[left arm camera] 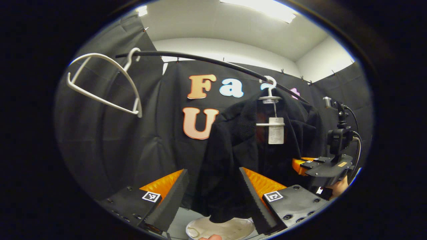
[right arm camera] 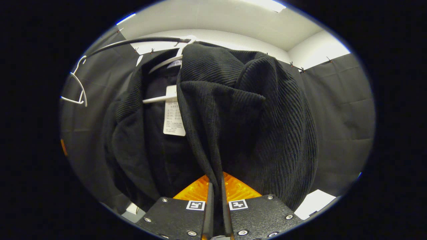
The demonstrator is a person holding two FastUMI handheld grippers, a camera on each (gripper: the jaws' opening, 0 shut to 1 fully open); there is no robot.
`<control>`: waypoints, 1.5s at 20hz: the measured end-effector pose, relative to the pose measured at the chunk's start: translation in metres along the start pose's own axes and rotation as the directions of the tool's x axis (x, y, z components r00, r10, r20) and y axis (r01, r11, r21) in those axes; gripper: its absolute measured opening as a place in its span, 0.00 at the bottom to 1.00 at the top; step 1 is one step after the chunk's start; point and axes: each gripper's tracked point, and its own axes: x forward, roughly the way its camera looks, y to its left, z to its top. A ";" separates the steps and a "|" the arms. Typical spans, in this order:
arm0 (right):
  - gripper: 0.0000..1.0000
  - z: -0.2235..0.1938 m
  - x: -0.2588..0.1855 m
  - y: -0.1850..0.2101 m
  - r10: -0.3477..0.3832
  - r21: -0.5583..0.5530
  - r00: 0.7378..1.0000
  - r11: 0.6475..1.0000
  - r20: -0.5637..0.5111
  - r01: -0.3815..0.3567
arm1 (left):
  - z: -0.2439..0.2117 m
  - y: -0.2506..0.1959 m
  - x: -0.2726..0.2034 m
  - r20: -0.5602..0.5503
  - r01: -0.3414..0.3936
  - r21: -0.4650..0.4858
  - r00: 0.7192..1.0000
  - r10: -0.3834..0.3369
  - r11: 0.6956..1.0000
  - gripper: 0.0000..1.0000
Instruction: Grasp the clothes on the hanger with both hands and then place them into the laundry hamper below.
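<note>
Black cloth [left arm camera: 110, 140] hangs as the booth's wall ahead of and beside the left gripper, pinned with small clips along its top edge. Above it rise a white wall [left arm camera: 227, 48] and a white ceiling [left arm camera: 213, 20], with a bright light panel [left arm camera: 257, 8] overhead.

Both views are evenly lit from above — a ceiling light panel [left arm camera: 257, 8] glares white at the top edge of the left gripper view. The black garment [right arm camera: 233, 113] ahead of the right gripper [right arm camera: 216, 203] soaks up light yet stays sharp, its ribbing clear. Fisheye distortion bows the hanging rail [left arm camera: 213, 63] — edges curve and darken.
</note>
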 end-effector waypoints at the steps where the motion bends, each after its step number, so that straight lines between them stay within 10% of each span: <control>1: 0.11 0.005 -0.008 0.001 0.019 -0.002 1.000 1.000 0.007 -0.019 | -0.005 -0.015 0.013 -0.008 0.040 -0.007 0.999 -0.040 0.999 0.94; 6: 0.12 0.024 -0.048 0.001 0.085 0.045 0.996 0.995 0.015 -0.085 | -0.029 -0.082 0.080 -0.010 0.144 0.013 0.990 -0.143 0.990 0.93; 13: 0.12 0.032 -0.068 0.000 0.094 0.036 0.995 0.995 0.039 -0.096 | -0.053 -0.088 0.150 0.077 -0.078 0.239 0.995 0.061 0.968 0.98; 19: 0.11 0.028 -0.065 -0.003 0.100 0.046 0.994 0.994 0.043 -0.102 | -0.033 -0.022 0.161 0.156 -0.264 0.191 0.959 0.237 0.945 0.99; 24: 0.11 0.026 -0.065 -0.004 0.106 0.033 0.993 0.994 0.047 -0.108 | -0.014 0.011 0.148 0.162 -0.239 0.121 0.962 0.218 0.963 0.99; 30: 0.11 0.030 -0.070 -0.014 0.089 0.024 0.995 0.996 0.050 -0.090 | 0.010 0.027 0.137 0.145 -0.149 0.089 0.980 0.136 0.985 0.49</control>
